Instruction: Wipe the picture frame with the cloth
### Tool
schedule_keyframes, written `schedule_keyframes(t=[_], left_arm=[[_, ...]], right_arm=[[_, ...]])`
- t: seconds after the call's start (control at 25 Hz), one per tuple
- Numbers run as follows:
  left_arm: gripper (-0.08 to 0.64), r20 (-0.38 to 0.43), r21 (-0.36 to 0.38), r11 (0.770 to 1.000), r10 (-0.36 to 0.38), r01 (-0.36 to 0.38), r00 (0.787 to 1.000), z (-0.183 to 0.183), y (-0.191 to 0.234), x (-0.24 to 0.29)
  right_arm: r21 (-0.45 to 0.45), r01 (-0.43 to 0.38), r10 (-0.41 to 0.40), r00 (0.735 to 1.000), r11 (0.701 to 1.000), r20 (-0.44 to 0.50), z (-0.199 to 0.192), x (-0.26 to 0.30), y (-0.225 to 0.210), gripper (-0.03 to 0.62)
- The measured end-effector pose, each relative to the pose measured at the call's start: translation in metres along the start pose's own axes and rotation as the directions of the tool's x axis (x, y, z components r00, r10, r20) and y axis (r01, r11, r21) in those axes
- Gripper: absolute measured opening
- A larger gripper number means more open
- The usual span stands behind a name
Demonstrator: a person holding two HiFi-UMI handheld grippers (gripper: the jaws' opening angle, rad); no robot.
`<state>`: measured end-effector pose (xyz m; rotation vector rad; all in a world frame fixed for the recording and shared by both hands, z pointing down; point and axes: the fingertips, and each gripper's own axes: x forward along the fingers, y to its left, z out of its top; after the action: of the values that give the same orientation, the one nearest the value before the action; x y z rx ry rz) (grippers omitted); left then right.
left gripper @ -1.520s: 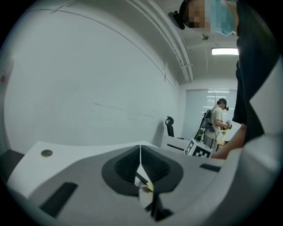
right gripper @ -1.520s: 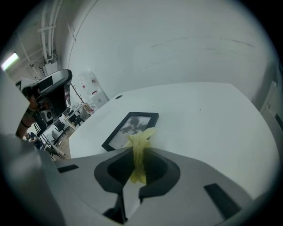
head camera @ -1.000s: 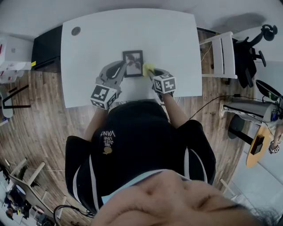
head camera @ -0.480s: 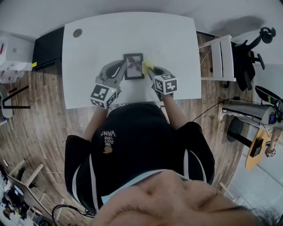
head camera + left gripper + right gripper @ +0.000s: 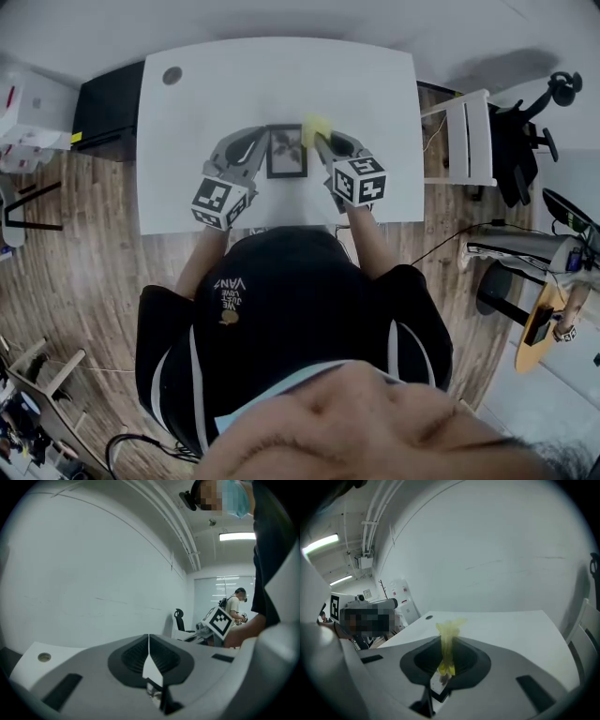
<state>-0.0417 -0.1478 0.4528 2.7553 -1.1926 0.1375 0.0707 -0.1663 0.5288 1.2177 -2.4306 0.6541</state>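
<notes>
Picture frame (image 5: 286,152) lies flat near the middle of the white tabletop (image 5: 375,94), a little closer to the person's edge than to the far edge, with its long sides running away from the person. The left claw (image 5: 261,142) rests at the frame's left side; in the left gripper view its jaws are pressed together to a thin seam, and I can make out nothing gripped between them, so it looks to be bracing the frame rather than holding it. The right claw (image 5: 321,141) is closed tightly on the yellow cloth (image 5: 315,126), whose bunched free end sticks out past the tips, at the frame's far right corner. The frame looks light and stiff, with a dark border and probably a glazed, fragile front, so it is likely to skate across the smooth tabletop under a sideways wipe. It seems best steadied by pressing on the border or against an outer edge, not on the picture area. The cloth is soft and limp, and only the tuft beyond the jaws can do the wiping, so the right claw needs to stay low enough for that tuft to drag across the surface.
</notes>
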Motion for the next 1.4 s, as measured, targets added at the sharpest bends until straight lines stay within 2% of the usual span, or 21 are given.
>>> schedule_keyframes(t=[0.32, 0.56, 0.92, 1.4], left_arm=[[0.017, 0.029, 0.013, 1.000, 0.022, -0.022, 0.999, 0.014, 0.007, -0.002], [0.017, 0.044, 0.003, 0.999, 0.041, -0.042, 0.998, 0.020, 0.013, -0.005], [0.017, 0.044, 0.002, 0.999, 0.047, -0.047, 0.998, 0.020, 0.013, -0.008], [0.017, 0.048, 0.001, 0.998, 0.058, -0.058, 0.997, 0.020, 0.021, -0.017]], right_arm=[[-0.043, -0.030, 0.034, 0.993, 0.999, 0.113, 0.052, -0.010, 0.014, 0.044], [-0.122, 0.000, 0.022, 0.983, 0.993, 0.181, 0.078, -0.021, 0.024, 0.044], [-0.180, 0.007, 0.041, 0.964, 0.984, 0.262, 0.096, -0.034, 0.042, 0.044], [-0.226, 0.038, 0.032, 0.954, 0.973, 0.298, 0.098, -0.037, 0.056, 0.043]])
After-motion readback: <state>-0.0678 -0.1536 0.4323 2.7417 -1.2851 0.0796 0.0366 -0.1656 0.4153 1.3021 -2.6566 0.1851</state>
